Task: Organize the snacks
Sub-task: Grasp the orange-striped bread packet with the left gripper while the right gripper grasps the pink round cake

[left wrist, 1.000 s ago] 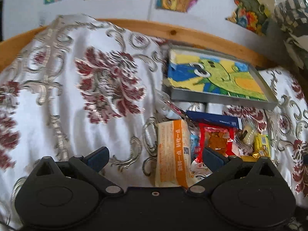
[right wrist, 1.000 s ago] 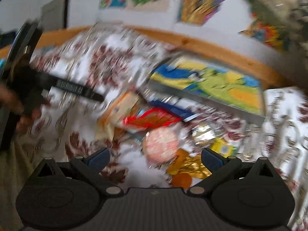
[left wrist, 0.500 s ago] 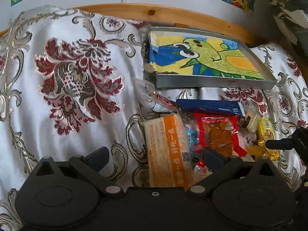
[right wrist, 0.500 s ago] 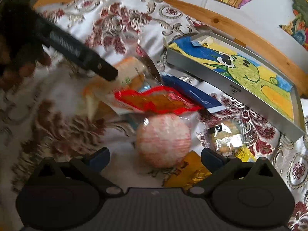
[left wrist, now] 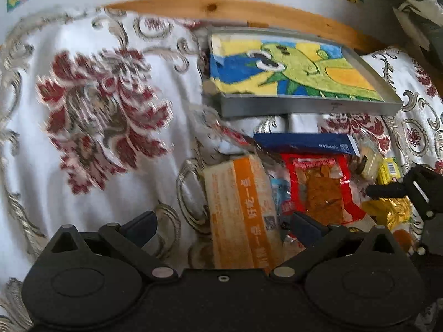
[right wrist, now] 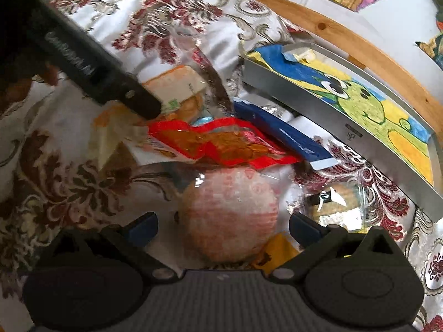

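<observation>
Snacks lie heaped on the white cloth (left wrist: 91, 182) with its dark red flowers, all just in front of the metal tray (left wrist: 304, 108), which holds a bright dragon drawing and sits against the wooden edge (left wrist: 249, 8). Nearest the tray's front wall is a long blue packet (left wrist: 301, 142). Before that lie the tall orange-and-cream packet (left wrist: 241, 213) and the red packet (left wrist: 321, 188), side by side and touching. A round pink cake in clear wrap (right wrist: 228, 215) rests on the side of the red packet away from the tray, with a small wrapped biscuit (right wrist: 336, 204) and gold and yellow sweets (left wrist: 390, 193) closer to the tray's right end. The left gripper (left wrist: 221, 224) stands wide over the orange packet, gripping nothing. The right gripper (right wrist: 223, 224) is spread wide around the pink cake, its fingers not touching it.
</observation>
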`<action>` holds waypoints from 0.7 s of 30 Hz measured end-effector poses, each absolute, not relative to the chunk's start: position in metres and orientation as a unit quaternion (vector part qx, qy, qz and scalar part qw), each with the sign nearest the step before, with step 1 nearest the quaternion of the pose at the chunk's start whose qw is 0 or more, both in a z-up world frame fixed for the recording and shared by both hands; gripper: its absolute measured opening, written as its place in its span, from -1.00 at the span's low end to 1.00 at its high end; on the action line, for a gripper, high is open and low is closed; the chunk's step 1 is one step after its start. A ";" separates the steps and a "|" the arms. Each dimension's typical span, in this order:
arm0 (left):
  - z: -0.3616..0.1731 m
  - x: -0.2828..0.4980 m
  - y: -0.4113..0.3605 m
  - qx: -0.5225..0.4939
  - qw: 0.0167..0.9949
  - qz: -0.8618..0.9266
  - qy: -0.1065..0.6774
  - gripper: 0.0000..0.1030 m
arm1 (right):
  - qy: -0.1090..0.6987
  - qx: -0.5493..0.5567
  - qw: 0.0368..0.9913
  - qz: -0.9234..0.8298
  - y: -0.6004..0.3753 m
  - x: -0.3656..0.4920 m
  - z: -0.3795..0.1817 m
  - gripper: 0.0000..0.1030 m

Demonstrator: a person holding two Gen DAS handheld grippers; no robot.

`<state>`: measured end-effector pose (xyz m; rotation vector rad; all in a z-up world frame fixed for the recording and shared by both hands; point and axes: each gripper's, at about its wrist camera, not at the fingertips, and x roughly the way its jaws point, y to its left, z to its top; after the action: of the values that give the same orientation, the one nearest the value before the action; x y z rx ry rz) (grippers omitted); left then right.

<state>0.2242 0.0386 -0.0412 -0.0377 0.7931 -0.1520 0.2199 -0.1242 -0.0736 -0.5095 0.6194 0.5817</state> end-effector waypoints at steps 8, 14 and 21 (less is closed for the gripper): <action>-0.054 0.235 0.053 -0.118 0.895 -0.086 0.421 0.98 | 0.330 -0.177 0.891 0.257 -0.133 0.240 -0.082 0.92; -0.063 0.239 0.055 -0.138 0.887 -0.080 0.433 0.98 | 0.341 -0.144 0.893 0.256 -0.136 0.243 -0.081 0.75; -0.066 0.242 0.056 -0.145 0.886 -0.078 0.433 0.96 | 0.342 -0.149 0.892 0.254 -0.131 0.237 -0.078 0.61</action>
<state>0.2419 0.0563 -0.0662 -0.3016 0.9006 -0.1626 0.2370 -0.1310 -0.0782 -0.3102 0.7105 0.5262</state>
